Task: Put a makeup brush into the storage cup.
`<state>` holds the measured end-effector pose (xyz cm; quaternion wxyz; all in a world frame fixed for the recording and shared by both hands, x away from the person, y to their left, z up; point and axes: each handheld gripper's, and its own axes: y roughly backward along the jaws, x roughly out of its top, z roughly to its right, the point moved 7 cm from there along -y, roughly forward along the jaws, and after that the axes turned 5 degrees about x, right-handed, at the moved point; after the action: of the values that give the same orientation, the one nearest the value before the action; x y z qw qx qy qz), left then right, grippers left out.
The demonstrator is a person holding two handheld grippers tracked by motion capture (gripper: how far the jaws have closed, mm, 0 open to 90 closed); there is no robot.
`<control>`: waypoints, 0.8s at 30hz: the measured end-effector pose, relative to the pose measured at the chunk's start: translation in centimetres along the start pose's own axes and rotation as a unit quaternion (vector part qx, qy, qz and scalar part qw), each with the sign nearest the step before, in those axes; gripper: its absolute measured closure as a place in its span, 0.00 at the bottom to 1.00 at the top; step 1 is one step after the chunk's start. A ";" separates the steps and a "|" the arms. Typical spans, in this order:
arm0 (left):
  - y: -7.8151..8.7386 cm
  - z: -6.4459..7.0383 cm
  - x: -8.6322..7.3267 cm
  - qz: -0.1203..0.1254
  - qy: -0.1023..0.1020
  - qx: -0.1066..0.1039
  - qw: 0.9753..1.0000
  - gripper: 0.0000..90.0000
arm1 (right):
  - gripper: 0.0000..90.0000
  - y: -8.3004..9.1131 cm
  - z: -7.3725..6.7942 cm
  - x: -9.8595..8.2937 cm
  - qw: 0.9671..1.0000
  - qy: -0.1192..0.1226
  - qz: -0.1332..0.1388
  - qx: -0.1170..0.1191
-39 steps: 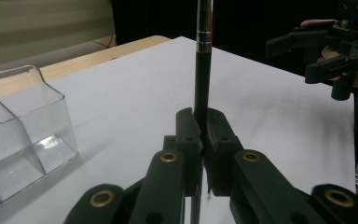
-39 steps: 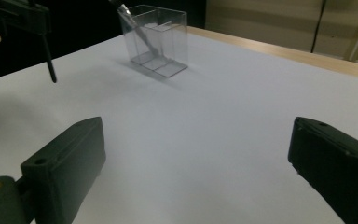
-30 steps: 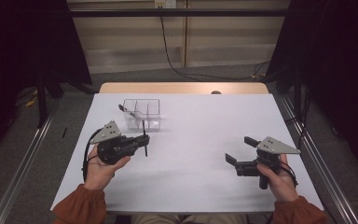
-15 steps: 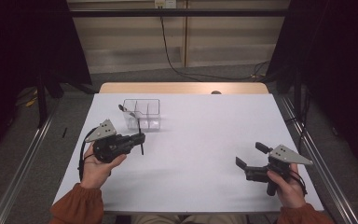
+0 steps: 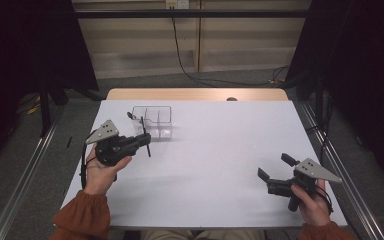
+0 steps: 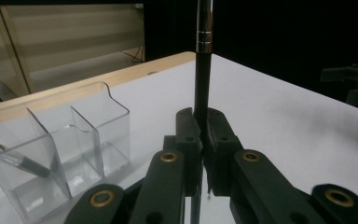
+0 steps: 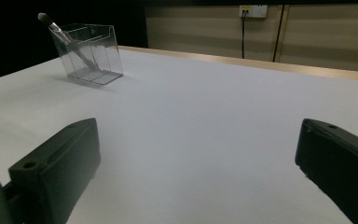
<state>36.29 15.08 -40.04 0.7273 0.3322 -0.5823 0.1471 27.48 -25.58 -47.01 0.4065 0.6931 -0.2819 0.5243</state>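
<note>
My left gripper (image 5: 144,141) (image 6: 200,122) is shut on a thin black brush handle (image 5: 146,140) (image 6: 201,88) with a silver band, held upright just in front of a clear divided box (image 5: 153,121) (image 6: 81,140) (image 7: 91,51). A second brush (image 5: 132,117) (image 6: 14,158) (image 7: 58,30) leans in the box's left compartment. My right gripper (image 5: 275,167) (image 7: 198,135) stands open near the table's front right, jaws wide apart with nothing between them.
The white table top (image 5: 220,145) has a wooden strip (image 5: 195,94) along its far edge. Metal rails run along the floor on both sides, and a cable hangs down the back wall.
The right gripper has drawn back toward the front right corner. The left gripper, with the brush, has edged a little nearer the clear box.
</note>
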 end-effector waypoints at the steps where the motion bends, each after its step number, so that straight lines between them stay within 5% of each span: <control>1: 0.0 -0.1 0.2 0.001 0.000 0.001 1.000 0.95 | 0.00 0.0 0.0 0.0 1.000 -0.001 0.000 0.000; 24: -2.1 -5.0 3.3 0.020 0.011 0.071 0.997 0.95 | 0.00 -0.1 -0.4 -0.3 1.000 -0.002 -0.008 0.016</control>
<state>42.18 16.24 -38.04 0.7050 0.3700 -0.5689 0.2059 27.32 -25.21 -47.31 0.3993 0.7030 -0.2688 0.5235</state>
